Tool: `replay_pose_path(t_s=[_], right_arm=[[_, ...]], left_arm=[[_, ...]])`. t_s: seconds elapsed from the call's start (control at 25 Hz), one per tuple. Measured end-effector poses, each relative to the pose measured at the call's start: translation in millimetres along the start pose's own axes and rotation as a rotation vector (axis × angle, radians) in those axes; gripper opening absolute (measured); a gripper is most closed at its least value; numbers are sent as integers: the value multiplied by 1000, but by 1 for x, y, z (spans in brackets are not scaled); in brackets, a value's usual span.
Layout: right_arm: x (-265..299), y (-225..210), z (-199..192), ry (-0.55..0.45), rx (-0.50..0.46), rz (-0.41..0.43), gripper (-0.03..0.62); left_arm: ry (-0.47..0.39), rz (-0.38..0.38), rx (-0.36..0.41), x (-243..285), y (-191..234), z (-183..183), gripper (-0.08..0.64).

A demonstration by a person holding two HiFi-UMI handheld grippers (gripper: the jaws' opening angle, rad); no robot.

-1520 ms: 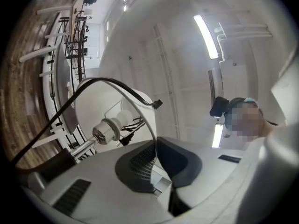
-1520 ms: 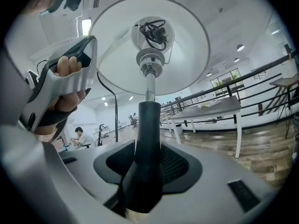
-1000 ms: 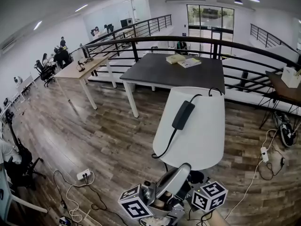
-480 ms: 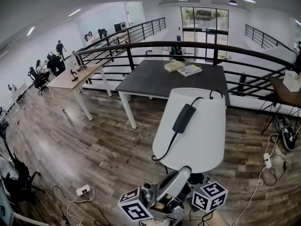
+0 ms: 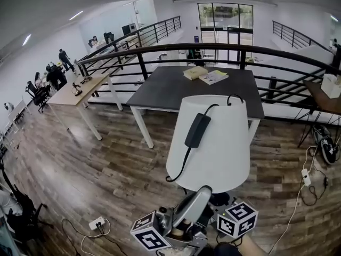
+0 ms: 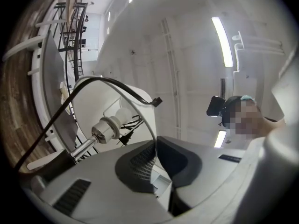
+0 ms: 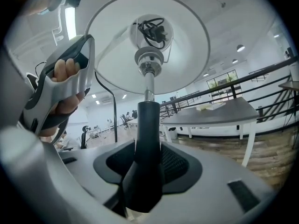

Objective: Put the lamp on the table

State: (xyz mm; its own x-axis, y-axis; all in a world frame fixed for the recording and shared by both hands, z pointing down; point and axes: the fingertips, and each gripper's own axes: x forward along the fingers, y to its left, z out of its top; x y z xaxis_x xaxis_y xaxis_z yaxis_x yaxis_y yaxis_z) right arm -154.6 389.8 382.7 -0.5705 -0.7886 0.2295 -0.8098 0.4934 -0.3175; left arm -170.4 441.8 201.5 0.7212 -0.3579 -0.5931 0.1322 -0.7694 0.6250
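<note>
A lamp with a white shade is carried upright over the wood floor, a black cord and adapter draped over the shade. My left gripper reaches up to the shade's lower rim; in the left gripper view its jaws are shut on that thin rim, with the bulb socket beyond. My right gripper is shut on the lamp's black stem below the shade. The dark table stands just ahead of the lamp.
Two books lie at the table's far side. A black railing curves behind it. A wooden desk stands to the left, another table at the right. Power strips and cables lie on the floor.
Both grippers and the lamp have moved forward together toward the dark table, which now lies closer and larger in the head view. Grips are unchanged.
</note>
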Motion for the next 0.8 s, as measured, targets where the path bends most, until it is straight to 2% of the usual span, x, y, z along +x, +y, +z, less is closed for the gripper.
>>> replay_pose_path(t_s=[0.48, 0.8], right_arm=[[39, -40, 8, 30, 14, 4, 192], [82, -90, 37, 30, -14, 34, 190]], left_arm=[[3, 30, -8, 25, 55, 13, 28], [-9, 38, 17, 65, 109, 33, 28]])
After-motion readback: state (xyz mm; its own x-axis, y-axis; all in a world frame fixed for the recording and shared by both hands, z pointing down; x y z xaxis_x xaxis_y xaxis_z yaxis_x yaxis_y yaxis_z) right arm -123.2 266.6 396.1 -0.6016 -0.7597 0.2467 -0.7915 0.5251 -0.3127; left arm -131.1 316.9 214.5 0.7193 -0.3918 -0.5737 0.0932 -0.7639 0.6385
